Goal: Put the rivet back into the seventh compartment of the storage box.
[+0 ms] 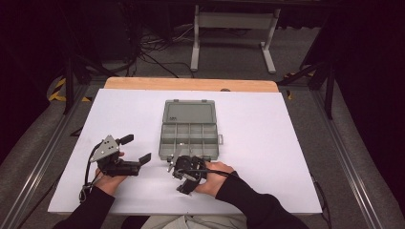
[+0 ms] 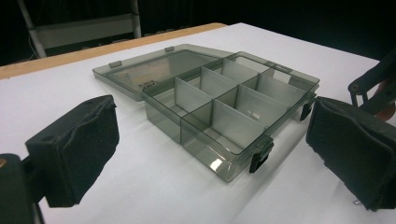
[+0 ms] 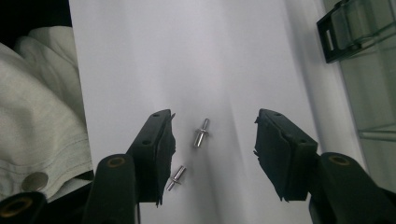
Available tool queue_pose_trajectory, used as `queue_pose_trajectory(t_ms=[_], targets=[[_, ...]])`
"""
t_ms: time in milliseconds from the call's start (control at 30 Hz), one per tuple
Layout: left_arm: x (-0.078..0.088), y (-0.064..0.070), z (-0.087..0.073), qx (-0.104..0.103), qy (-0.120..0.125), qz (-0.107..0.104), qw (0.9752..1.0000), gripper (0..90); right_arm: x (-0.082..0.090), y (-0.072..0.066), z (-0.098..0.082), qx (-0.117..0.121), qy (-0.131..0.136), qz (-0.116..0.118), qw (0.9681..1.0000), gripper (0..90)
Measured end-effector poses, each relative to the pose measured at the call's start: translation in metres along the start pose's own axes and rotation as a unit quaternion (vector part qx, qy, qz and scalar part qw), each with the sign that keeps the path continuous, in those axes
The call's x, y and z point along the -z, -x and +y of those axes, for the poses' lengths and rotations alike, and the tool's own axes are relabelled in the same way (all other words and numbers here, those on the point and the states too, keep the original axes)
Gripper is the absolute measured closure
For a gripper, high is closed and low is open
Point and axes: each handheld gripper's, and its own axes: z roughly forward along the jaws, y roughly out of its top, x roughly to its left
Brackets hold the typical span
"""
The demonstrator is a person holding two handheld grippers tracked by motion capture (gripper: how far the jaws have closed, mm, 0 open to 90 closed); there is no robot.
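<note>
White counter (image 1: 267,143) w/ a wooden far edge is carrying everything. Grey translucent plastic compartment box (image 1: 190,138) is sitting mid-counter, lid (image 1: 187,112) lying flat open toward the far side, dividers splitting the tray into several cells; can't tell if anything is in them. Black latches (image 2: 259,156) are hanging off the near wall.

Left gripper (image 1: 138,149) is resting near the counter's near-left area, well left of the box, pointing roughly at it; jaws spread wide, nothing btwn them. In the left gripper view the box is sitting framed btwn the two padded jaws, apart from both.

Right gripper (image 1: 174,164) is hovering just at the box's near edge, tilted down at the counter. Jaws are standing about half spread, not pinching anything.

Two small silver metal pegs are lying on the counter under the right gripper: pin 1 (image 3: 201,134) is sitting btwn the jaws, touching neither; pin 2 (image 3: 177,177) is lying closer in, just beside the left-hand jaw in the right gripper view. Both outside the box, near its front wall.
</note>
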Motion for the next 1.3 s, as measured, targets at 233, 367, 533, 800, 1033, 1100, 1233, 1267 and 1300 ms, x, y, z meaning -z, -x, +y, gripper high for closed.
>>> queue_pose_trajectory(t_ms=[233, 367, 533, 800, 1033, 1100, 1233, 1267, 1300], targets=[[0.0, 0.0, 0.0, 0.0, -0.003, -0.001, 1.0, 3.0, -0.009, -0.003, 0.0, 0.008, -0.014, -0.001, 0.9999, 47.1], [0.0, 0.0, 0.0, 0.0, -0.003, -0.001, 1.0, 3.0, -0.012, -0.004, 0.0, 0.008, -0.022, -0.001, 0.9997, 48.6], [0.0, 0.0, 0.0, 0.0, -0.003, 0.0, 1.0, 3.0, -0.015, -0.007, 0.001, 0.013, -0.031, -0.005, 0.9994, 54.9], [0.0, 0.0, 0.0, -0.001, -0.003, 0.0, 1.0, 3.0, -0.016, -0.006, 0.002, 0.024, -0.036, -0.01, 0.999, 73.1], [0.0, 0.0, 0.0, 0.0, -0.003, -0.001, 1.0, 3.0, -0.016, -0.007, 0.003, 0.024, -0.037, -0.009, 0.999, 81.9], [0.0, 0.0, 0.0, 0.0, -0.003, -0.001, 1.0, 3.0, -0.016, -0.007, 0.003, 0.021, -0.036, -0.006, 0.9991, 82.1], [0.0, 0.0, 0.0, 0.0, -0.003, -0.001, 1.0, 3.0, -0.015, -0.006, 0.004, 0.021, -0.035, -0.004, 0.9991, 82.3], [-0.001, -0.001, 0.0, 0.001, -0.003, -0.001, 1.0, 3.0, -0.015, -0.006, 0.004, 0.021, -0.035, -0.004, 0.9992, 82.4], [-0.001, -0.001, 0.0, 0.001, -0.003, -0.001, 1.0, 3.0, -0.015, -0.006, 0.004, 0.019, -0.034, -0.003, 0.9992, 82.4]])
